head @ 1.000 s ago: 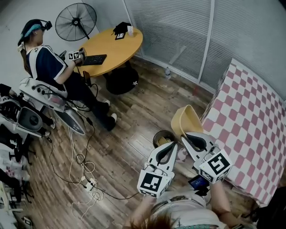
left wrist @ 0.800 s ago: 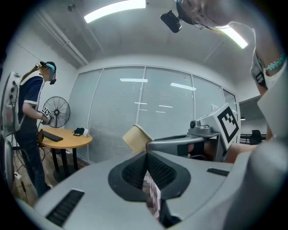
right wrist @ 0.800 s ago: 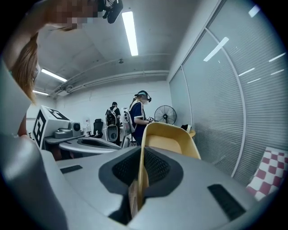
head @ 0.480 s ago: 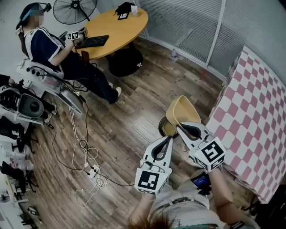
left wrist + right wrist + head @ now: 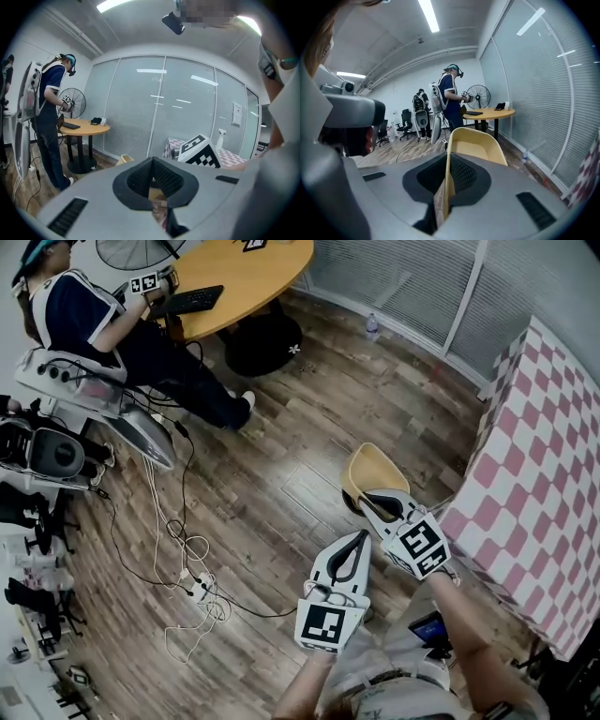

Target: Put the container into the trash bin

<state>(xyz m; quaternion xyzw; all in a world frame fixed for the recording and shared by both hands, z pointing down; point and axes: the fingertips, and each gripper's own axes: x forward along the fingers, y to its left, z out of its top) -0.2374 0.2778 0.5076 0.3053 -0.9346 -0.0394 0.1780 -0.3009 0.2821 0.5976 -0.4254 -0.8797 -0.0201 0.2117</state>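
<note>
Both grippers have sunk since a second ago, and the container [image 5: 373, 470] has come down with them over the wooden floor [image 5: 281, 465]; from the head view I find it at 3 o'clock of centre, its near wall pinched in the right gripper [image 5: 369, 497]; a dark rim at its 7 o'clock edge looks like the trash bin [image 5: 350, 508], though I can't be sure; the left gripper [image 5: 363, 536] hangs at 5 o'clock; the checked tablecloth [image 5: 534, 456] lies near, further out at 3 o'clock. Left gripper view: I see the pads meeting at their tips with nothing held; the container shows small at 9 o'clock of them. Right gripper view: the jaws are clamped on the yellow wall, the bowl rising toward 12 o'clock; a person [image 5: 451, 98] stands by a round table [image 5: 490, 112] behind it.
</note>
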